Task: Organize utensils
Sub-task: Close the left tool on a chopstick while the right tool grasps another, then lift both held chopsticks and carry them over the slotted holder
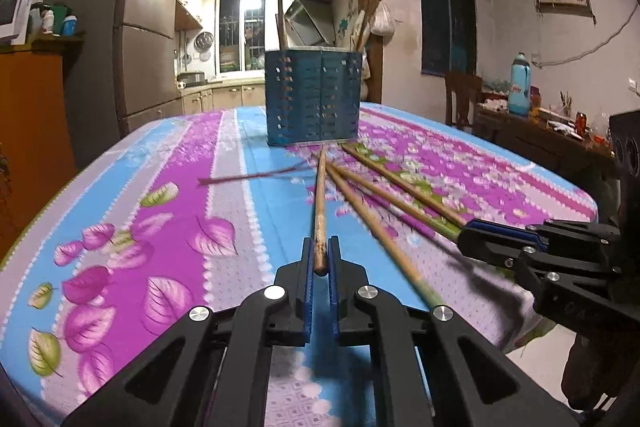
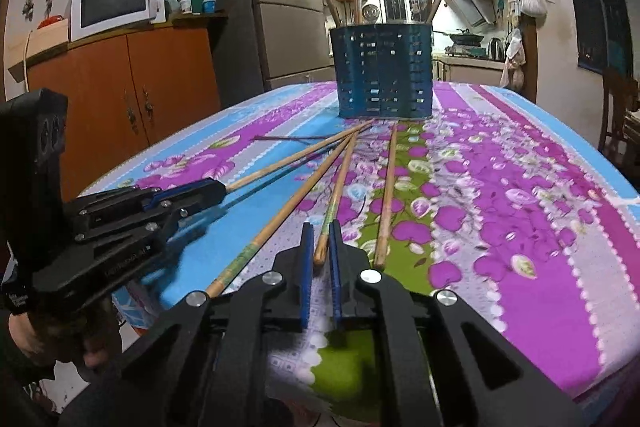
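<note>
A blue perforated utensil holder [image 1: 314, 99] [image 2: 384, 75] stands on the flowered tablecloth with several chopsticks upright in it. In front of it, wooden chopsticks fan out on the cloth. My left gripper [image 1: 320, 247] [image 2: 222, 189] is shut on the near end of one chopstick [image 1: 320, 203] [image 2: 296, 159], which points at the holder. My right gripper [image 2: 321, 235] [image 1: 462, 233] is shut on the end of another chopstick [image 2: 336, 195] [image 1: 404, 203]. Two loose chopsticks [image 2: 386, 199] [image 2: 280, 219] lie on either side of it.
A thin dark stick [image 1: 256, 175] lies crosswise on the cloth left of the fan. The table edge [image 2: 580, 391] drops off near the grippers. An orange cabinet [image 2: 120, 91] with a microwave, a fridge and a cluttered side table [image 1: 540, 123] stand around.
</note>
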`<state>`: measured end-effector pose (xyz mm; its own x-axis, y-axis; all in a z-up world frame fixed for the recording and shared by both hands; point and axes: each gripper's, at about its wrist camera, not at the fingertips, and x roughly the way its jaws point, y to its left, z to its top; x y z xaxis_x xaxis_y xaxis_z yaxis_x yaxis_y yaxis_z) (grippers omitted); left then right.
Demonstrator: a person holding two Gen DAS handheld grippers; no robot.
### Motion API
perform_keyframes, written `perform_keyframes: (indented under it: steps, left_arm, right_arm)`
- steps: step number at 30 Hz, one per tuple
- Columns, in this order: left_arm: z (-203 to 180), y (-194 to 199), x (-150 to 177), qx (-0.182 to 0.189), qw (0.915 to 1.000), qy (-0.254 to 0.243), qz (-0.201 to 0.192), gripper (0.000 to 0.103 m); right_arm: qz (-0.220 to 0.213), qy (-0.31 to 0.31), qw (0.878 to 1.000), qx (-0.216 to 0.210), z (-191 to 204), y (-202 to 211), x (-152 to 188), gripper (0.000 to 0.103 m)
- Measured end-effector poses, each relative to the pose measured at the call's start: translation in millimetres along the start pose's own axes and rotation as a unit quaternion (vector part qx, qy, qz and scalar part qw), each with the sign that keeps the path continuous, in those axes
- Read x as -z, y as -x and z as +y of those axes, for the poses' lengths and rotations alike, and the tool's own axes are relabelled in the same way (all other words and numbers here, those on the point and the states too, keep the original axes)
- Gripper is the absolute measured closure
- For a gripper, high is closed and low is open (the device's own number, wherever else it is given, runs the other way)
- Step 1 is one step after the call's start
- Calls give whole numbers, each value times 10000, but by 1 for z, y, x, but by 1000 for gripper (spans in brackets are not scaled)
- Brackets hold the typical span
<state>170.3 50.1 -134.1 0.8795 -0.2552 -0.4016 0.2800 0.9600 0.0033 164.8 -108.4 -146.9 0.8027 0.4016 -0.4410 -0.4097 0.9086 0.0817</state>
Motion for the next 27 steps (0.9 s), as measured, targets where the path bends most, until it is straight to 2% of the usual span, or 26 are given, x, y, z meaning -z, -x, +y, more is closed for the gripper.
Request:
perform_keyframes:
  steps: [13,20,27]
  left_arm:
    - [5,50,-52,-7,9976,-12,-690,95]
    - [6,61,-84,42,9950,-72,-999,95]
    - [1,58,-121,96,9927,-214,-1180,96]
  right_arm:
    - [-700,405,9967,40,2,62,-52,98]
    - [-968,629,9933,-13,-8,72,-90,99]
    - [-920,694,9932,-187,-22,63,-131,99]
